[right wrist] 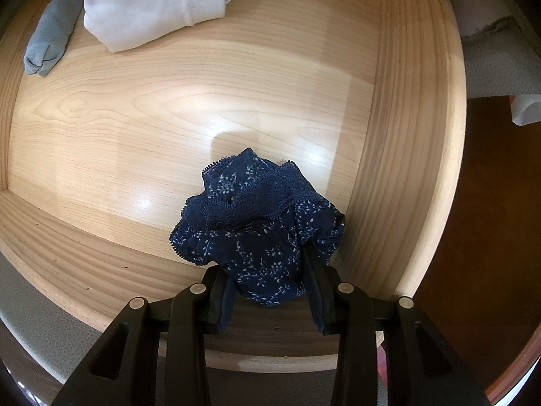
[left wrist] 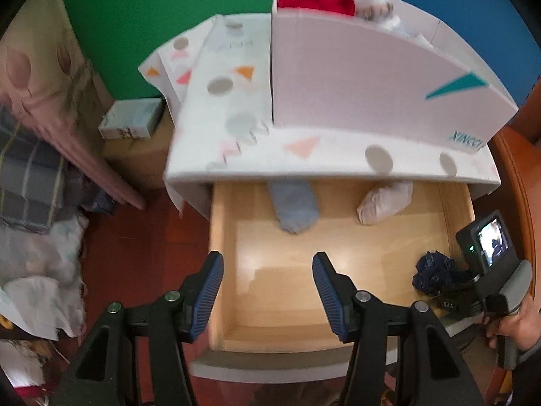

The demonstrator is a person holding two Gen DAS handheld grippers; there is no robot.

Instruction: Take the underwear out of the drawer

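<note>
Crumpled navy floral lace-trimmed underwear point(right wrist: 260, 230) pinched between the right gripper point(right wrist: 270, 291) pads, near the open light wooden drawer's point(right wrist: 382, 135) front right corner, left gripper point(left wrist: 267, 287) held open and empty above the drawer, rolled pale blue cloth point(left wrist: 294, 206) and folded white cloth point(left wrist: 385, 203) lying along the back edge

underwear point(right wrist: 257, 223) in drawer point(right wrist: 382, 108) front right corner, socks point(right wrist: 152, 3) behind

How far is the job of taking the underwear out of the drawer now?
Done: the drawer stands open. In hand: the right gripper is clamped on the dark blue underwear, which is still inside the drawer. Left: lifting it out. The left gripper is open and holds nothing.
</note>
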